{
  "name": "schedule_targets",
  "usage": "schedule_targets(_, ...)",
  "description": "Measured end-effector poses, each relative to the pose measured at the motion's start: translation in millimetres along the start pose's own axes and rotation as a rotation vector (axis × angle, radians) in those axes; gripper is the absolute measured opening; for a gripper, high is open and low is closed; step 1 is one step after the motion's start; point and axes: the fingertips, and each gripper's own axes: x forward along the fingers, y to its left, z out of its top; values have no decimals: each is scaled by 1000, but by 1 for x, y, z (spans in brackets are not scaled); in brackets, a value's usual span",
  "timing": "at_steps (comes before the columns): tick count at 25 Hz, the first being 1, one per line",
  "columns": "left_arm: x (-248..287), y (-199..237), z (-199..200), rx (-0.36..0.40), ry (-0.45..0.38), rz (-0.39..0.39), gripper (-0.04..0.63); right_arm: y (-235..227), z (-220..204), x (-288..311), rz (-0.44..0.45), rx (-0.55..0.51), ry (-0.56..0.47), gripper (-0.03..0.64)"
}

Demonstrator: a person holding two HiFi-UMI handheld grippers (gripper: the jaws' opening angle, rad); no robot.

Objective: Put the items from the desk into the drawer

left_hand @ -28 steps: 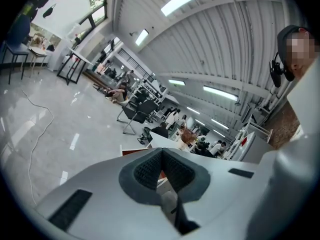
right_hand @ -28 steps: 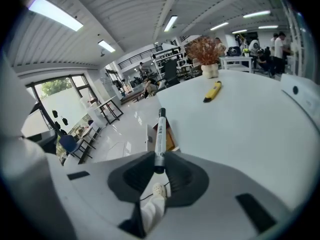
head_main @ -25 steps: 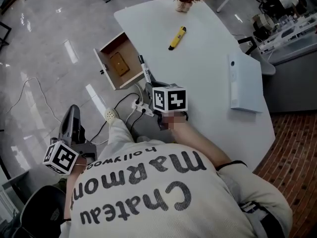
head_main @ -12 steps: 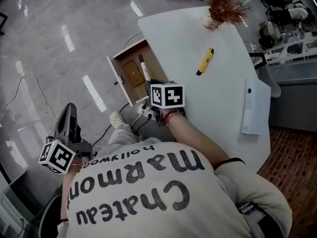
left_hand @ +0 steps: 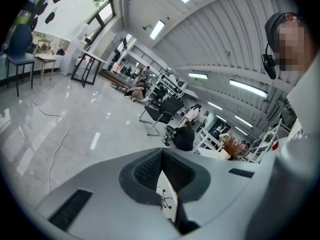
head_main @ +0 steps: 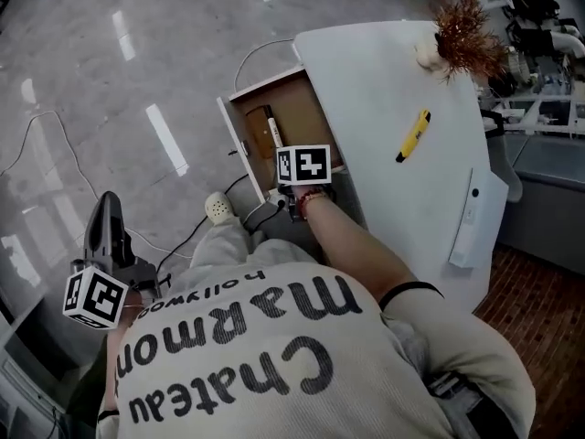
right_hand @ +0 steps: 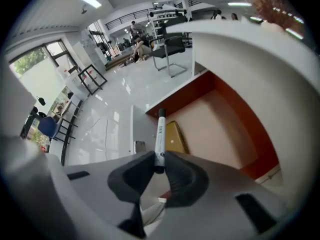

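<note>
Head view: the right tongs [head_main: 281,156] reach toward 12 o'clock over the open drawer [head_main: 306,117], which juts from the 9 o'clock edge of the white surface [head_main: 384,80]. A marker pen [head_main: 272,134] points out of them above the drawer's near half. A tan flat item [head_main: 257,122] already lies inside, at 11 o'clock from the pen. On the surface, a yellow tool [head_main: 412,135] rests at about 2 o'clock from the drawer. A white flat box [head_main: 466,222] overhangs the edge at 4 o'clock, and a dried plant [head_main: 464,37] stands at the far end. The left tongs [head_main: 107,210] hang low at 8 o'clock, well away from the desk, over the floor.

Left gripper view: the left tongs [left_hand: 161,158] are closed on nothing and face the open room. No task item appears here.

Right gripper view: the right tongs [right_hand: 159,165] clamp the marker pen [right_hand: 159,133] by its lower end. Its cap points to 12 o'clock over the tan flat item [right_hand: 174,136] and the bare drawer [right_hand: 220,116] floor. Only this view shows the grip itself. Only the head view shows what is left on the surface.

By my judgement one item is stowed, the pen is about to be released, and the yellow tool and the box remain.
</note>
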Motion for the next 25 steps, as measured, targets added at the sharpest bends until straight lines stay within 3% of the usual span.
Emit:
schedule_targets(11, -22, 63, -9, -62, 19, 150, 0, -14, -51, 83, -86, -130, 253, 67)
schedule_targets(21, -31, 82, -31, -66, 64, 194, 0, -16, -61, 128, -89, -272, 338, 72)
schedule_targets(25, -32, 87, -35, -70, 75, 207, 0, -12, -61, 139, -77, -246, 344, 74)
